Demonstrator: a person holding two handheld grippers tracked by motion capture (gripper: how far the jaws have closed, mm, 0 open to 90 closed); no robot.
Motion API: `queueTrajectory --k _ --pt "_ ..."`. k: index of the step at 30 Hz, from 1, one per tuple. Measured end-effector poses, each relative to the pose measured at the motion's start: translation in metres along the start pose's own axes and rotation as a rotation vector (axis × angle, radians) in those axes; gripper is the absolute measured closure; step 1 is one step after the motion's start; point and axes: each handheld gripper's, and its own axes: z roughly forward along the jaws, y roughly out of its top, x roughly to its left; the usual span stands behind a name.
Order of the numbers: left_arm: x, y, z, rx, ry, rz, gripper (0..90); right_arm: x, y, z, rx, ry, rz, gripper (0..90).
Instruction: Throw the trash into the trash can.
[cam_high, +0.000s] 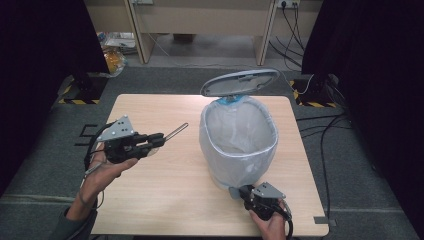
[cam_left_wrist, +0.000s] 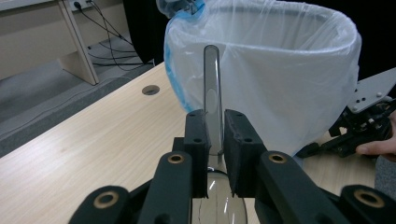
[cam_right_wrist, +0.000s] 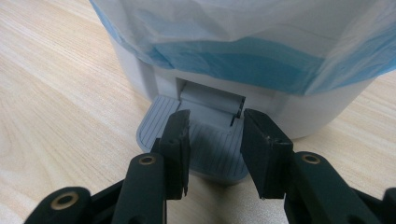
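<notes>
Spoon (cam_high: 172, 134) clamped, right jaws pressing bin pedal (cam_right_wrist: 201, 140)

A wooden table (cam_high: 150, 200) stands on grey carpet (cam_high: 45, 150). Black curtains (cam_high: 40, 40) hang at 10 and 2 o'clock. At 12 o'clock a beige desk (cam_high: 200, 20) stands on a paler floor (cam_high: 210, 50). Cables (cam_high: 325, 130) trail at 3 o'clock; hazard tape (cam_high: 80, 101) lies at 9 o'clock
</notes>
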Motion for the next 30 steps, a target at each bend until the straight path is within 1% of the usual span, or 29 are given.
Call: queueTrajectory --k 5,9,10,12,14,17,21,22,23,25,27,28,29,30 --pt "-0.003 0.007 0.003 -0.004 -0.01 0.012 79.7 0.0 0.0 0.0 -0.001 0.0 -0.002 61.9" --pt "-0.005 0.013 0.007 -0.01 -0.032 0.016 79.7 0.0 0.0 0.0 -0.002 -0.001 -0.005 61.9" --pt "-0.006 0.017 0.009 -0.005 -0.037 0.021 79.7 0.0 0.0 0.0 -0.002 -0.002 -0.006 61.9" --pt "-0.007 0.018 0.011 -0.004 -0.037 0.026 79.7 0.0 0.0 0.0 -0.001 -0.002 -0.006 61.9" --pt "-0.008 0.025 0.014 -0.007 -0.052 0.03 79.7 0.0 0.0 0.0 -0.001 -0.002 -0.006 61.9" --pt "-0.01 0.03 0.018 -0.009 -0.059 0.035 79.7 0.0 0.0 0.0 -0.001 -0.002 -0.006 61.9" --pt "-0.012 0.041 0.026 -0.015 -0.072 0.043 79.7 0.0 0.0 0.0 -0.002 -0.002 -0.007 61.9" --pt "-0.014 0.046 0.031 -0.02 -0.081 0.042 79.7 0.0 0.0 0.0 -0.002 -0.002 -0.008 62.0" --pt "-0.014 0.046 0.031 -0.02 -0.081 0.042 79.7 0.0 0.0 0.0 -0.002 -0.002 -0.008 62.0" --pt "-0.015 0.051 0.036 -0.027 -0.094 0.04 79.7 0.0 0.0 0.0 -0.002 -0.002 -0.008 62.0" --pt "-0.017 0.056 0.042 -0.033 -0.104 0.039 79.7 0.0 0.0 0.0 -0.001 -0.002 -0.008 62.0" --pt "-0.019 0.06 0.047 -0.038 -0.111 0.043 79.7 0.0 0.0 0.0 -0.001 -0.002 -0.008 62.0" --pt "-0.019 0.06 0.047 -0.038 -0.111 0.043 79.7 0.0 0.0 0.0 -0.001 -0.002 -0.008 62.0" --pt "-0.022 0.064 0.052 -0.042 -0.117 0.045 79.7 0.0 0.0 0.0 -0.002 -0.001 -0.008 61.9"
